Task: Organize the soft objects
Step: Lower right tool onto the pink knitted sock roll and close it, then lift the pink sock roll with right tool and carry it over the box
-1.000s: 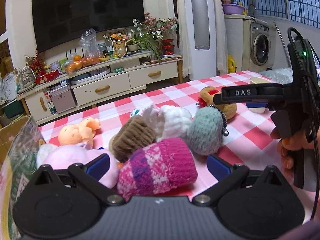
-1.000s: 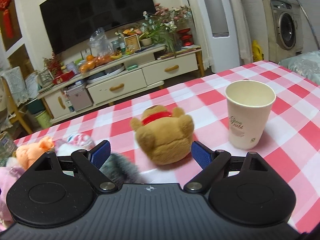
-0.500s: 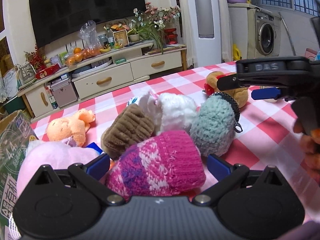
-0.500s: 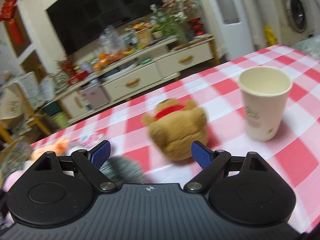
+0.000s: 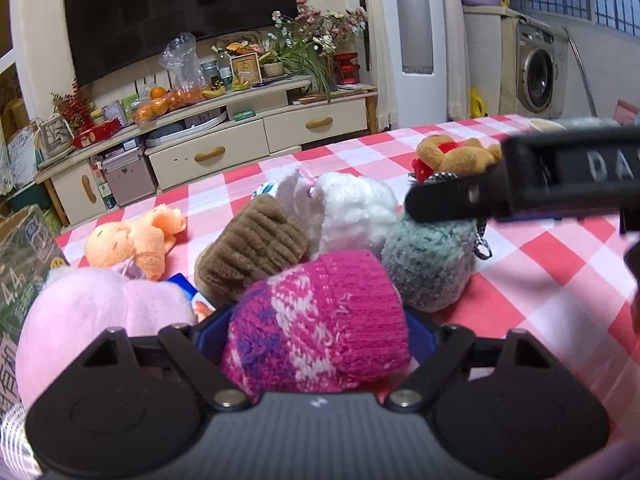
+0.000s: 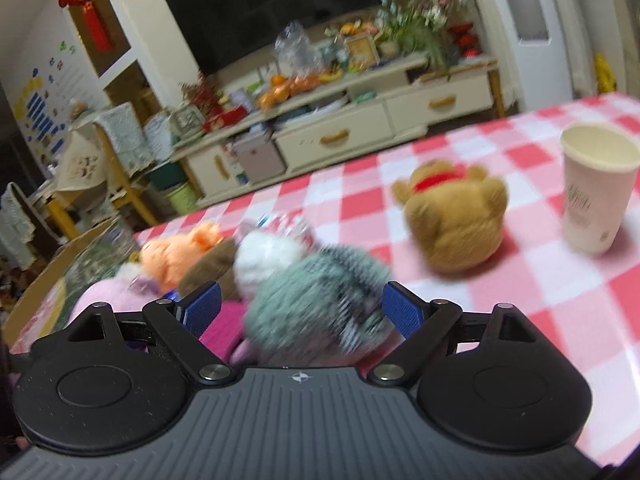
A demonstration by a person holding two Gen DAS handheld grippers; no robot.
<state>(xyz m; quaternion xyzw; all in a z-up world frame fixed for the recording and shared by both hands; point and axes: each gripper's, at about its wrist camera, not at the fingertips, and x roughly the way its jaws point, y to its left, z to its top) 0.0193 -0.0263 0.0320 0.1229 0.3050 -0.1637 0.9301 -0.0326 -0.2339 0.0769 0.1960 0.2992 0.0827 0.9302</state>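
Observation:
A heap of soft things lies on the red-checked tablecloth (image 5: pixel 552 264). A pink knitted sock (image 5: pixel 316 320) sits between the closing jaws of my left gripper (image 5: pixel 316 332), and both blue pads touch its sides. Behind it lie a brown ribbed sock (image 5: pixel 252 244), a white fluffy one (image 5: pixel 352 208) and a grey-green fuzzy one (image 5: pixel 428 264). My right gripper (image 6: pixel 300 308) is open around the blurred grey-green sock (image 6: pixel 320 296), its pads clear of it. A brown teddy bear (image 6: pixel 456 216) lies further right.
An orange plush (image 5: pixel 128 244) and a pale pink plush (image 5: pixel 100 312) lie at the left, beside a cardboard box (image 5: pixel 20 260). A paper cup (image 6: pixel 596 188) stands right of the bear. A TV cabinet (image 5: pixel 224 140) stands beyond the table's far edge.
My left jaws have narrowed onto the pink sock. The right gripper has swung left, from facing the bear to straddling the grey-green sock, and reaches over the heap in the left wrist view.

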